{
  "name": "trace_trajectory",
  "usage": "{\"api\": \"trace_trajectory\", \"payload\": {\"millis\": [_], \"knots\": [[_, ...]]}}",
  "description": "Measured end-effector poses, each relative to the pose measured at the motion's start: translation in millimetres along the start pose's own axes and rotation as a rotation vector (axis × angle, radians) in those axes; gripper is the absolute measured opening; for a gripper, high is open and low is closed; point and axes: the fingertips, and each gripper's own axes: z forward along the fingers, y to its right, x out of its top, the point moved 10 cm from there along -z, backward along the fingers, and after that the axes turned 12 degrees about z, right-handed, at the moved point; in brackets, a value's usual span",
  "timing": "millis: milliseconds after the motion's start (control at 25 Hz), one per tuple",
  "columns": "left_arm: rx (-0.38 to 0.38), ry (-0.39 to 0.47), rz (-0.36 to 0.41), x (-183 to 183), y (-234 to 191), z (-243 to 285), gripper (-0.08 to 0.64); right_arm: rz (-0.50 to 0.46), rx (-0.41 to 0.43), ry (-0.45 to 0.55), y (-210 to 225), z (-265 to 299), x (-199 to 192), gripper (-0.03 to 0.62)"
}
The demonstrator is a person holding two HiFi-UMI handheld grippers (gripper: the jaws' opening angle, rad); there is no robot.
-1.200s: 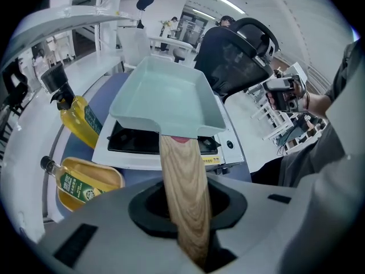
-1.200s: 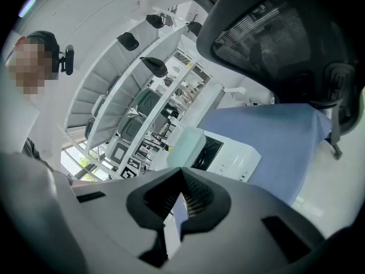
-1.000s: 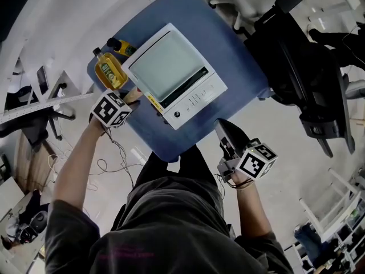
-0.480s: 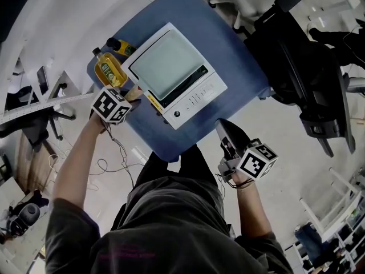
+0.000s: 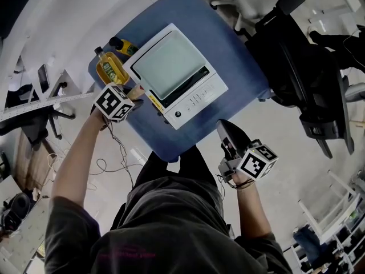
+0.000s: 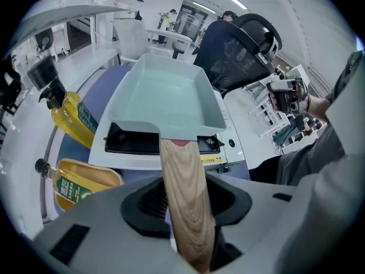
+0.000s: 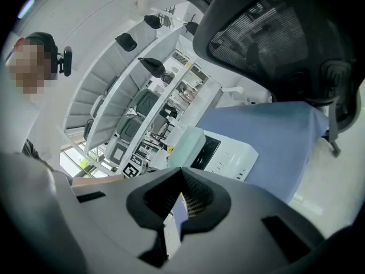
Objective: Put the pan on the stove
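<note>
A pale green square pan [image 5: 170, 61] rests flat on the white single-burner stove [image 5: 197, 99] on the blue table [image 5: 165, 138]. Its wooden handle [image 6: 183, 193] runs back between the jaws of my left gripper [image 6: 185, 207]. Those jaws are opening, and gaps show on both sides of the handle. In the head view the left gripper [image 5: 133, 93] sits at the stove's near-left corner. My right gripper [image 5: 224, 131] hangs off the table's near edge with its jaws together and nothing in them. The right gripper view shows the pan [image 7: 185, 146] and stove [image 7: 227, 154] from the side.
Two bottles of yellow oil [image 5: 109, 70] [image 5: 122, 46] stand left of the stove, close to the left gripper, and also show as bottles [image 6: 74, 116] [image 6: 74, 181]. A black office chair [image 5: 291, 56] stands to the right of the table. Cables lie on the floor [image 5: 108, 164].
The left gripper has shifted slightly up along the table's left edge. The pan stays put on the stove. The right gripper has not moved.
</note>
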Motion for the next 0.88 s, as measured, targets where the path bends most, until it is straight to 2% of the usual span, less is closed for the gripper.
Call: {"api": "trace_trajectory", "payload": {"millis": [200,360,640,880], "knots": [[0.032,0.020,0.005,2.6,-0.5,-15.7,0.249,-0.016,0.009,0.003,-9.0,3.0,2.4,0.003],[0.075,0.076,0.004,-1.5,4.0,-35.9,0.259,-0.041,0.023,0.012,-19.5,6.7,3.9,0.003],[0.223,0.325,0.042,4.4,26.3,-88.9,0.250,-0.086,0.028,0.024,-43.4,10.3,2.0,0.003],[0.325,0.474,0.087,5.3,54.1,-132.8,0.210,-0.162,0.054,0.042,-73.9,15.9,-4.1,0.003]]}}
